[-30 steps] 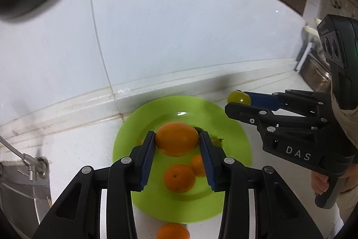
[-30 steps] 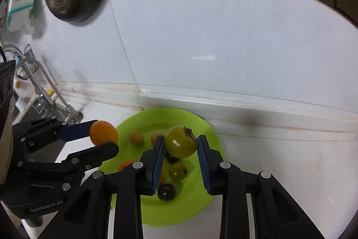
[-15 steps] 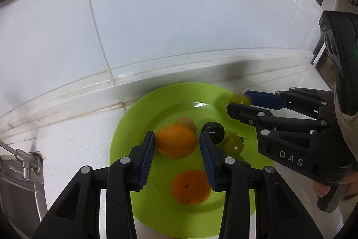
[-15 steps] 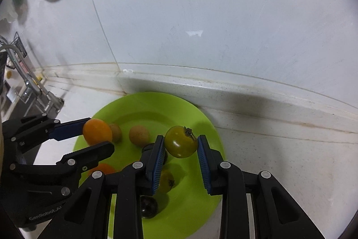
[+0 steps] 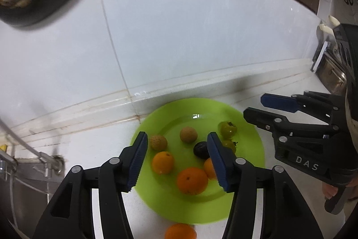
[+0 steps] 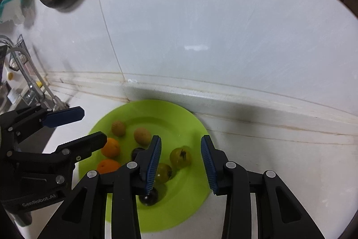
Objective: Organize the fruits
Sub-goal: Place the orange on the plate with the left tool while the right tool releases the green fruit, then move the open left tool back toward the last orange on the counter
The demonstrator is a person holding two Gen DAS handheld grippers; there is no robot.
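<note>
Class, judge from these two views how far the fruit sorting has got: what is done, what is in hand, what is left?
Done: the green plate holds oranges, two tan fruits, green tomatoes and dark fruit. In hand: nothing; the left claw and the right claw are both open and empty above the plate. Left: one orange lies on the counter just off the plate's near rim.

Lime-green plate [image 5: 257, 162], orange mandarins [image 5: 192, 180], perhaps dark-purple plum [image 5: 200, 149], blue-padded tools.
</note>
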